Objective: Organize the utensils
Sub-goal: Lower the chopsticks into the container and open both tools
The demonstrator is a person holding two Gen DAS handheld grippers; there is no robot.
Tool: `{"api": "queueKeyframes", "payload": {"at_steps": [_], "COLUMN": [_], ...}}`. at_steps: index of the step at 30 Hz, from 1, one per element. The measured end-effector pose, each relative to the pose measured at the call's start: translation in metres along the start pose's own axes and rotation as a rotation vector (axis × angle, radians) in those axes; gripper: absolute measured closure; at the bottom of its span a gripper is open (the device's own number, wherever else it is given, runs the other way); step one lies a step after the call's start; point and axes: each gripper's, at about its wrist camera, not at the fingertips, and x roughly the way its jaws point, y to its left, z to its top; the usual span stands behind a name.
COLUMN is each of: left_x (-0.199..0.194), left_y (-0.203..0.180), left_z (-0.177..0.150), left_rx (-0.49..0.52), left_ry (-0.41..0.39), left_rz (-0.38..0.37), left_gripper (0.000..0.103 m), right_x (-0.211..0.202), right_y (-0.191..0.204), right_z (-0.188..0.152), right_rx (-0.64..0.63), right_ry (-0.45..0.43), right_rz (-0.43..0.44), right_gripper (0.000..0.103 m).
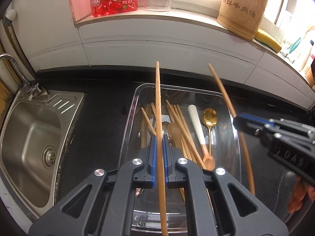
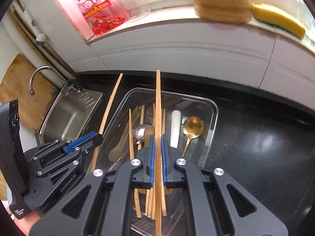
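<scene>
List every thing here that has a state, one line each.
Left claw: shut on a chopstick.
Right claw: shut on another chopstick.
Clear tray: open-topped, holding loose chopsticks and spoons.
Gold spoon: lying in the tray, bowl up.
White-handled spoon: lying in the tray.
Sink: no dishes in it.
Faucet: no water running.

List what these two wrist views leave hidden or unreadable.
- Left wrist view: lower ends of the tray's loose chopsticks, hidden behind the left gripper.
- Right wrist view: wooden holder, top cut off by the frame edge, blurred.
- Right wrist view: red bottle label, motion-blurred, unreadable.
</scene>
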Motion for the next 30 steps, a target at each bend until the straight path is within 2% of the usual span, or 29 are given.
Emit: {"api": "queueKeyframes", "payload": {"at_steps": [8, 16, 22, 30], "left_x": [0.017, 0.022, 0.018, 0.015], "left_y": [0.001, 0.011, 0.015, 0.002], "left_z": [0.005, 0.007, 0.0, -0.021], "left_rx": [0.016, 0.016, 0.007, -0.001], "left_ry": [0.019, 0.026, 0.032, 0.056], "left_rz": [-0.042, -0.046, -0.046, -0.061], "left_gripper": [0.097, 0.098, 0.098, 0.097], "right_x": [0.022, 0.016, 0.012, 0.014], "right_y": [0.003, -0.008, -0.005, 0.019], "right_z": [-0.012, -0.008, -0.001, 0.004], "right_rx": [0.05, 0.075, 0.054, -0.005], "right_ry": [0.018, -0.003, -0.014, -0.015], "right_rz": [-0.034, -0.082, -0.086, -0.074], "right_gripper": [0.096, 0.096, 0.096, 0.096]}}
